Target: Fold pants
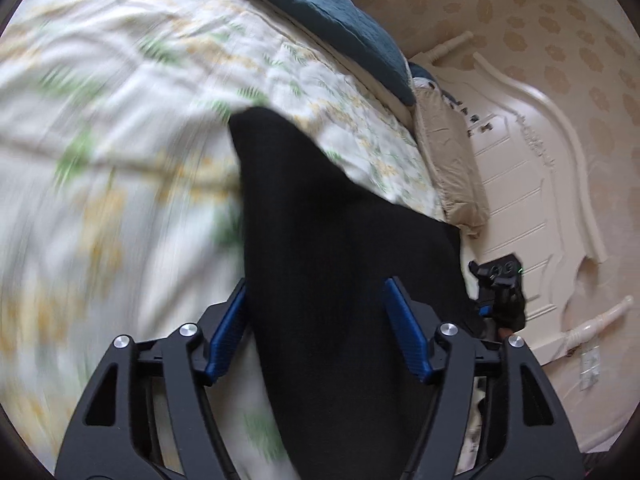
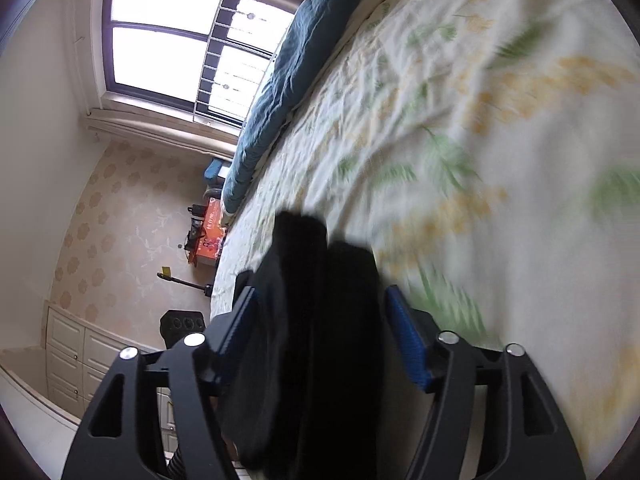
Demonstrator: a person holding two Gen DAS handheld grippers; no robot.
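Observation:
The black pants (image 1: 332, 248) lie over the floral bedsheet (image 1: 120, 120) and run down between my left gripper's (image 1: 316, 292) blue pads, which stand wide apart around the cloth. In the right wrist view the black pants (image 2: 320, 320) are bunched in thick folds between my right gripper's (image 2: 320, 300) blue pads, also spread wide. Whether either gripper pinches the cloth is not visible. The right gripper shows small in the left wrist view (image 1: 498, 284), at the bed's edge. Both views are motion-blurred.
A dark blue quilt (image 1: 340, 20) lies along the far side of the bed, also in the right wrist view (image 2: 288, 80). A beige pillow (image 1: 452, 168) and white headboard (image 1: 532, 184) are at the right. A window (image 2: 180, 40), orange box (image 2: 210, 236) and white drawers (image 2: 72, 352) stand off the bed.

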